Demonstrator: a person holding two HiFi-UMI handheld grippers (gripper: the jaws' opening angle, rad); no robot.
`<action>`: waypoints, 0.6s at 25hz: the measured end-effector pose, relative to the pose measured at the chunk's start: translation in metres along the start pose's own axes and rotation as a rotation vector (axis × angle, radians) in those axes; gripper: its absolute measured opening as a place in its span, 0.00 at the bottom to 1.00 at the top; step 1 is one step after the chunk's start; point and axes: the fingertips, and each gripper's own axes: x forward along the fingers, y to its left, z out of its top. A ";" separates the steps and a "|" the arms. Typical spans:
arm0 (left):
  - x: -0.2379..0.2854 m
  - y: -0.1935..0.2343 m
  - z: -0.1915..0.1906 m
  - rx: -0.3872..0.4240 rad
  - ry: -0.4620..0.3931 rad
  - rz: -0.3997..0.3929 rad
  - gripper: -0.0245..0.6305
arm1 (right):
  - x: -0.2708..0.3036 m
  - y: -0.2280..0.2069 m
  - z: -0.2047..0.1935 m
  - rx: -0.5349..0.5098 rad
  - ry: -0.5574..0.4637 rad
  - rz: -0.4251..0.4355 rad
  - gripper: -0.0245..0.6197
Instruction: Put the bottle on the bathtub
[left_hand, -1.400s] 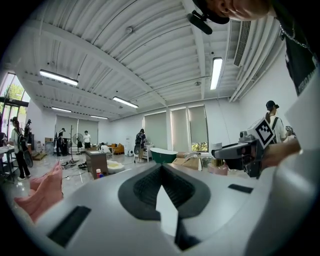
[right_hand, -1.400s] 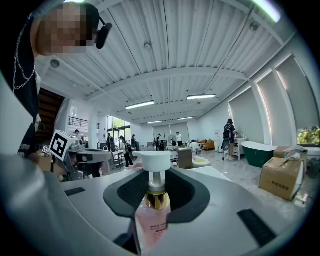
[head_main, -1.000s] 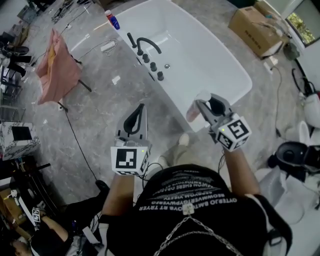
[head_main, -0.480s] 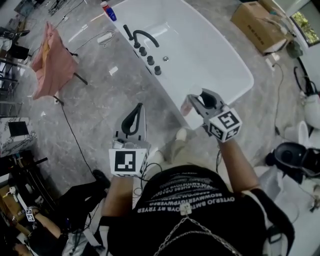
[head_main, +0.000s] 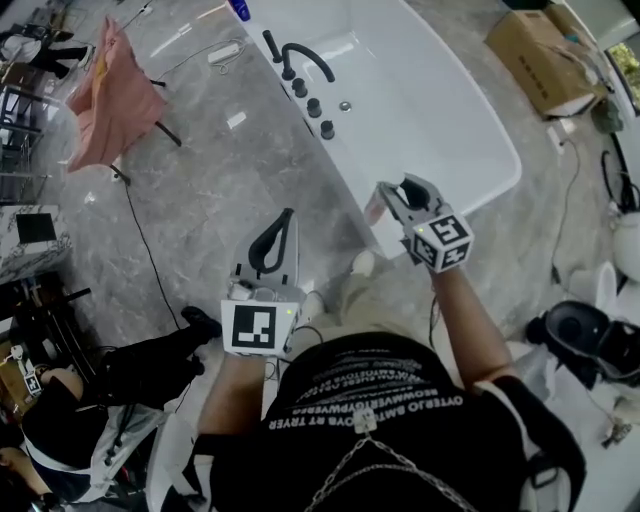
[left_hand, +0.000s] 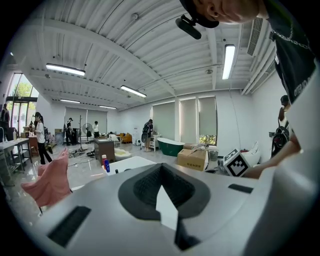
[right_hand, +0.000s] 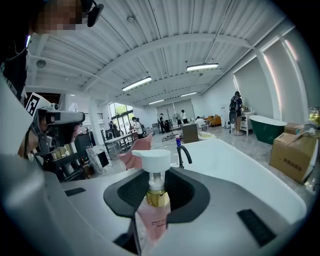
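A pink pump bottle (right_hand: 150, 220) with a white pump head and a gold collar stands upright between the jaws of my right gripper (right_hand: 156, 194), which is shut on it. In the head view the bottle (head_main: 374, 208) and the right gripper (head_main: 393, 200) are at the near end of the white bathtub (head_main: 430, 120), by its rim; whether the bottle touches the rim I cannot tell. The tub (right_hand: 235, 172) stretches ahead of the bottle. My left gripper (head_main: 282, 216) hangs over the marble floor left of the tub, shut and holding nothing.
A black faucet (head_main: 300, 62) and a row of black knobs (head_main: 315, 105) sit on the tub's left edge, with a blue bottle (head_main: 240, 8) at its far corner. A pink cloth (head_main: 105, 95) hangs on a stand at left. Cardboard box (head_main: 545, 60) far right. A person (head_main: 60, 430) sits at lower left.
The right gripper has come down with the bottle toward the tub's near end. The left gripper has sunk slightly. Both keep their jaws as before.
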 end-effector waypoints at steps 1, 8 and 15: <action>0.001 0.001 -0.001 0.001 0.003 0.003 0.04 | 0.004 -0.002 -0.004 -0.001 0.004 0.000 0.19; 0.007 0.003 -0.018 -0.015 0.033 0.019 0.04 | 0.036 -0.021 -0.026 -0.011 0.021 0.004 0.19; 0.005 0.005 -0.035 -0.039 0.065 0.037 0.04 | 0.065 -0.037 -0.055 -0.001 0.066 -0.007 0.19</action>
